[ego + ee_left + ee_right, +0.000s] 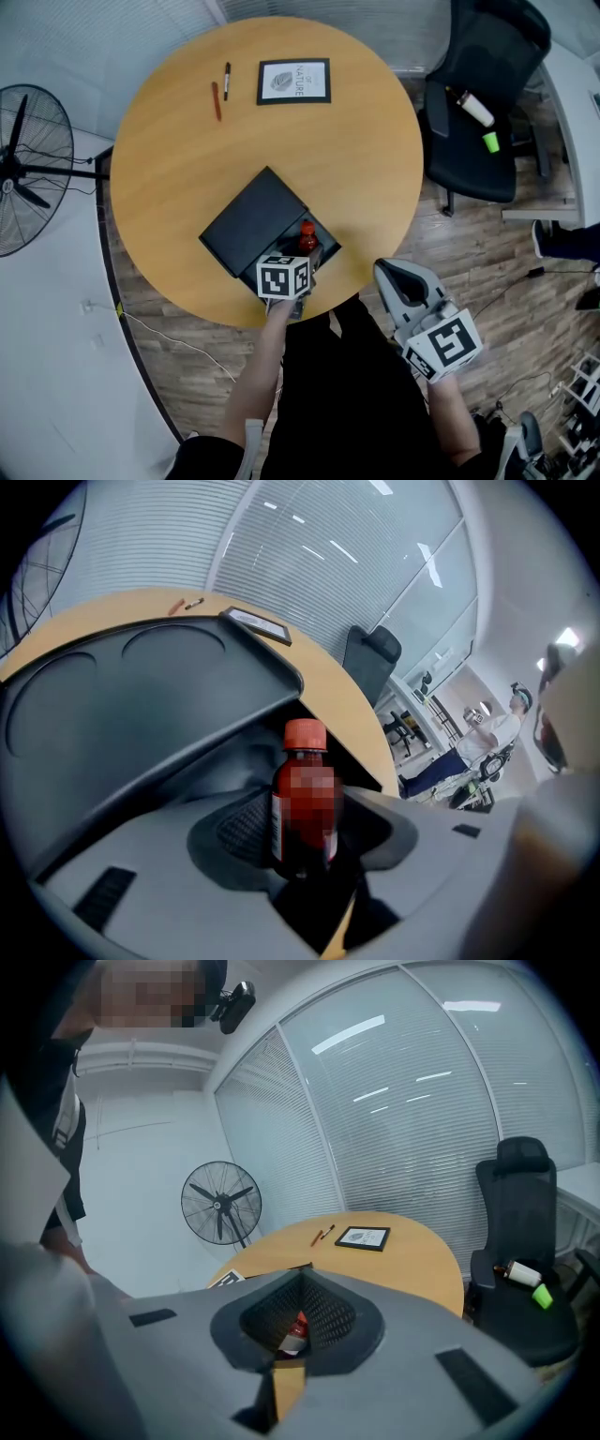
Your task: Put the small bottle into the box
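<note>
The small bottle (307,234), dark red with a red cap, stands upright over the open part of the black box (251,222) near the table's front edge. My left gripper (302,255) is shut on it from the near side. In the left gripper view the bottle (302,803) sits in the notch between the two grey jaws, with the dark box lid (141,691) to its left and the box's black inside behind it. Whether its base touches the box floor is hidden. My right gripper (392,274) hangs off the table's right side, shut and empty (286,1358).
On the round wooden table (187,169) a framed picture (294,81) and two pens (217,100) lie at the far side. A standing fan (26,169) is on the left. A black office chair (478,112) with small items on its seat stands at the right.
</note>
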Available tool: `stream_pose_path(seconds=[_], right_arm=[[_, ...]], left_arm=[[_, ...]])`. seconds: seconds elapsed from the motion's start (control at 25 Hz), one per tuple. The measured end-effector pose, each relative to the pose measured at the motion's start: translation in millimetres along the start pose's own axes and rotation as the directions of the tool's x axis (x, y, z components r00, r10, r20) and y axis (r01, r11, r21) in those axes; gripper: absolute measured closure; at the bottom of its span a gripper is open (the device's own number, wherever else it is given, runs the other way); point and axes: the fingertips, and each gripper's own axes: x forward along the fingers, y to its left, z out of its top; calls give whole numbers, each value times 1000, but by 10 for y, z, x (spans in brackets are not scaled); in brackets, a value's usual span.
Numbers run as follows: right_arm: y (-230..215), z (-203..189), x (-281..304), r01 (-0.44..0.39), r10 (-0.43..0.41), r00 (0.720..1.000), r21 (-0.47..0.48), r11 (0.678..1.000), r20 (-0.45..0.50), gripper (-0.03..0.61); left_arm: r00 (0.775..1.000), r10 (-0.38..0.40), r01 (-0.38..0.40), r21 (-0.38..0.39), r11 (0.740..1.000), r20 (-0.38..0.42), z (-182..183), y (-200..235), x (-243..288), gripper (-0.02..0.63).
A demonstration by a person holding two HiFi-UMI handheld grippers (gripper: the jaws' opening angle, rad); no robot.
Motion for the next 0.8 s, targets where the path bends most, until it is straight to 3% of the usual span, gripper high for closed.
stream_pose_path(seconds=[0.56,0.8], right_arm=[[-30,-41,-48,-3,3,1000,1,1000,-5,569],[-23,-43,-45,-9,9,1000,-1,1000,-5,569]], left_arm=[[1000,12,-12,-20,1000,3,-25,25,62,405],[999,33,-33,17,999,-11,-61,30,78,403]])
